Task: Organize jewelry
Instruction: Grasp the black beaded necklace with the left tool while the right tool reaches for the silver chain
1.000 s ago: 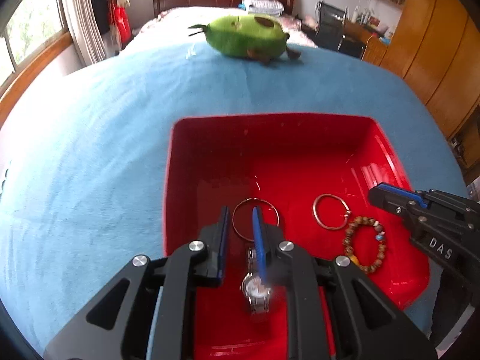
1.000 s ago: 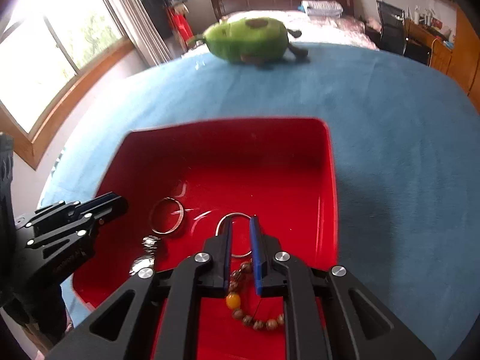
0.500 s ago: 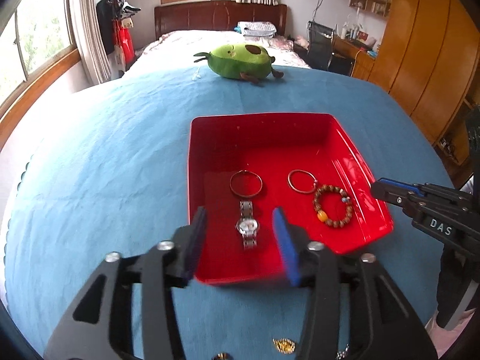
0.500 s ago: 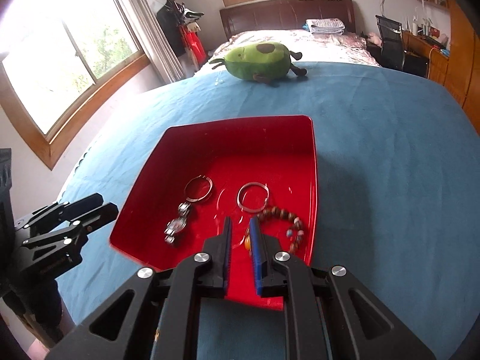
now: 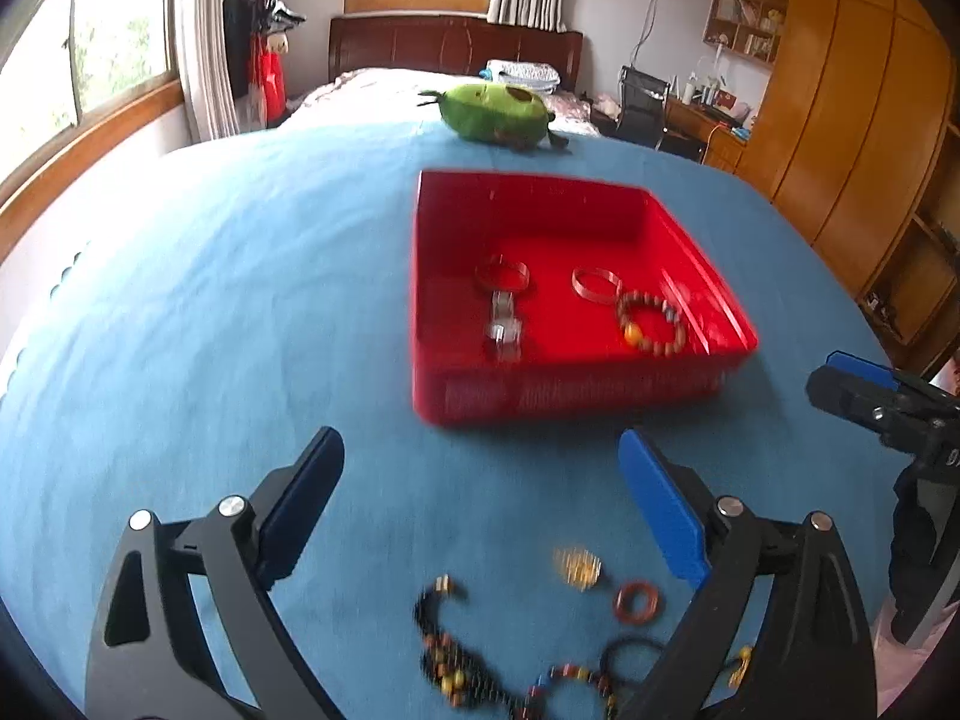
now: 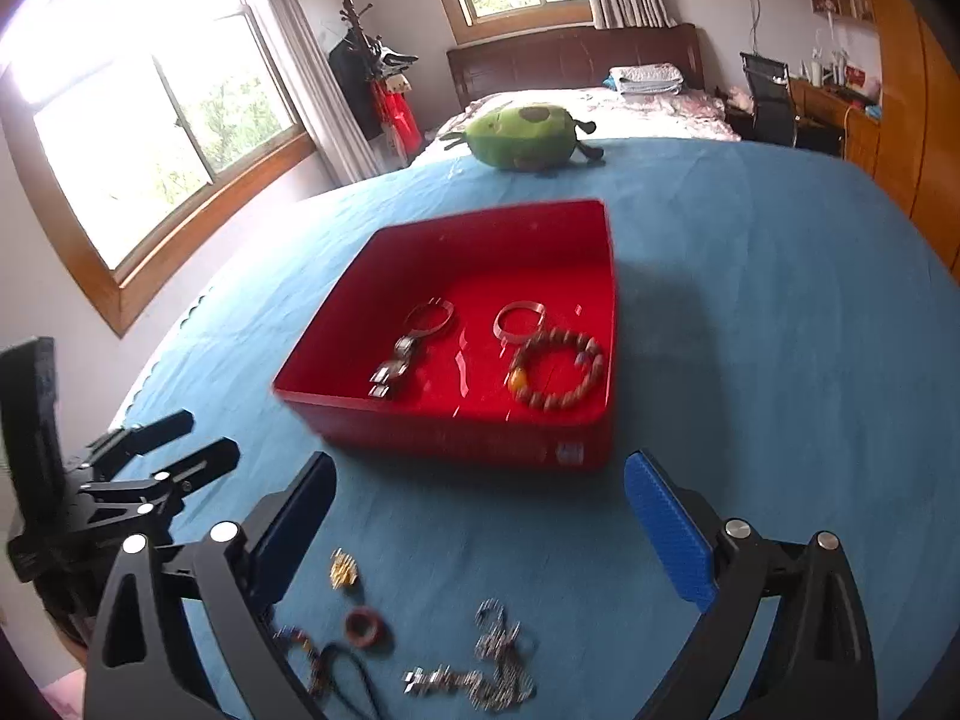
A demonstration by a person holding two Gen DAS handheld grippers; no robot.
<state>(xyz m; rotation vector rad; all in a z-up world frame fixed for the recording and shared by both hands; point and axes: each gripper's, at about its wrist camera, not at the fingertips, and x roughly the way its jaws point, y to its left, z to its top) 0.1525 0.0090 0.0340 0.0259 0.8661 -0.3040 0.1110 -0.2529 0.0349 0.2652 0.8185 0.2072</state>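
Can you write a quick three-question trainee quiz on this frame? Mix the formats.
1. How many items lie in the red tray?
2. True or false: the wooden bead bracelet is still on the blue cloth, outside the tray.
3. Which gripper grips jewelry: A) left gripper B) right gripper C) neither?

Key:
1. Four: the watch, two metal bangles and the bead bracelet.
2. False; it is in the tray.
3. C; both jaws are opening with nothing between them.
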